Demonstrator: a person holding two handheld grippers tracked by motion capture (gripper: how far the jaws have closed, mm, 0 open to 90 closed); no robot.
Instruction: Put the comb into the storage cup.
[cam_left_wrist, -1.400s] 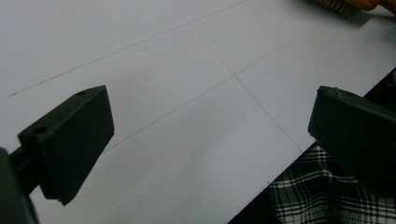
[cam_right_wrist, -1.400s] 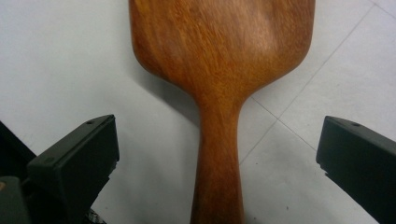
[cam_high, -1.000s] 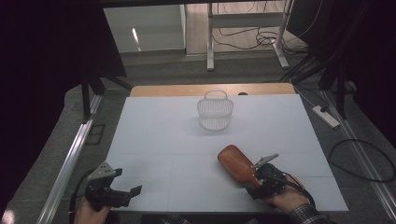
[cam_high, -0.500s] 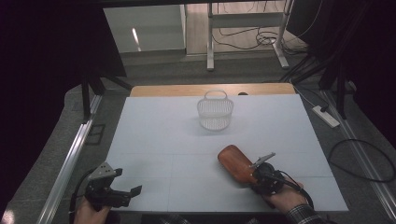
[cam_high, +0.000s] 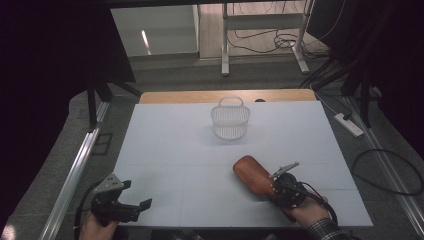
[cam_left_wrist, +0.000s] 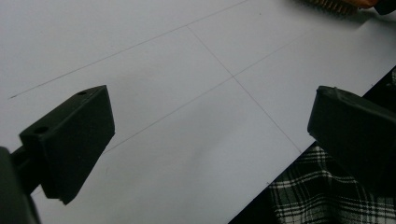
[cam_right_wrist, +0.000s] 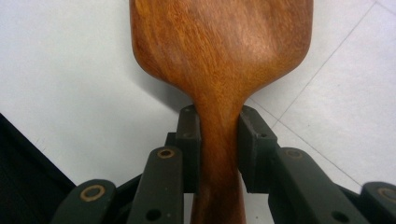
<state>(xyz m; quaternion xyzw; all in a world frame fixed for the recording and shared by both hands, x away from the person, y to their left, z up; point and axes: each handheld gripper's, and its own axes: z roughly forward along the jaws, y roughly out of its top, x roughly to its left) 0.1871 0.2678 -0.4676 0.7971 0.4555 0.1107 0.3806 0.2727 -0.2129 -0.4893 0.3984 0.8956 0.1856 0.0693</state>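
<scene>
- High view: our right gripper (cam_high: 280, 186), at the lower right of the frame, has just clamped onto the handle of the wooden brush (cam_high: 253, 175), which lies on the white surface (cam_high: 170, 150). A white perforated basket (cam_high: 230, 119) stands upper centre, well apart. Our left gripper (cam_high: 131, 209) rests lower left.
- Left gripper view: its jaws gape wide over the bare, smooth sheet with nothing between them.
- Right gripper view: the pads pinch the brush's narrow, polished neck (cam_right_wrist: 218, 140) below the broad, grained paddle. We judge that the rounded, glossy handle could twist or slip when lifted, since the head is heavier.
</scene>
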